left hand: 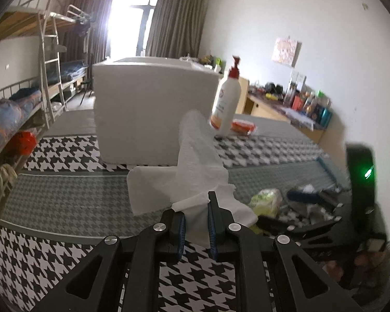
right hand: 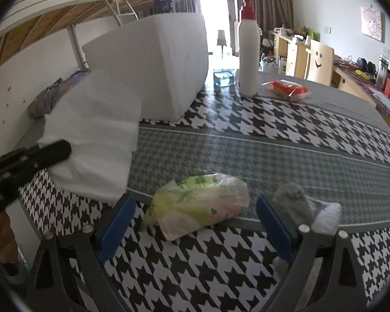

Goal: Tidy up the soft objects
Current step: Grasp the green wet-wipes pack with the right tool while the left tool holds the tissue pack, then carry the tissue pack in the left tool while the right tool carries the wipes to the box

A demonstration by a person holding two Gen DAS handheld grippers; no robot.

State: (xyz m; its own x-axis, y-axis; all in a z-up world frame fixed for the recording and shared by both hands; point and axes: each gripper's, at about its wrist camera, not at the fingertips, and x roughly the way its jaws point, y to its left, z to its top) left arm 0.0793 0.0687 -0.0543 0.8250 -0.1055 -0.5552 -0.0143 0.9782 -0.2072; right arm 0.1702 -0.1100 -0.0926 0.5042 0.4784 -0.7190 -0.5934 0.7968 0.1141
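Note:
My left gripper [left hand: 196,208] is shut on a white paper tissue [left hand: 195,166] that trails up and away from the jaws over the houndstooth tablecloth. In the right wrist view the same tissue [right hand: 96,140] hangs at the left beside the left gripper's black fingers [right hand: 52,150]. My right gripper [right hand: 195,215] is open, its blue pads either side of a green and yellow tissue packet [right hand: 197,205] lying on the table; the packet also shows in the left wrist view [left hand: 266,200]. A grey and white soft toy [right hand: 304,208] lies just right of the right pad.
A large white foam block [left hand: 153,111] [right hand: 156,62] stands at the table's back. A white pump bottle with red top [left hand: 227,98] [right hand: 248,49] and a red packet [left hand: 243,127] [right hand: 286,88] stand beside it. A glass [right hand: 223,76] sits behind. Bunk beds left, desks right.

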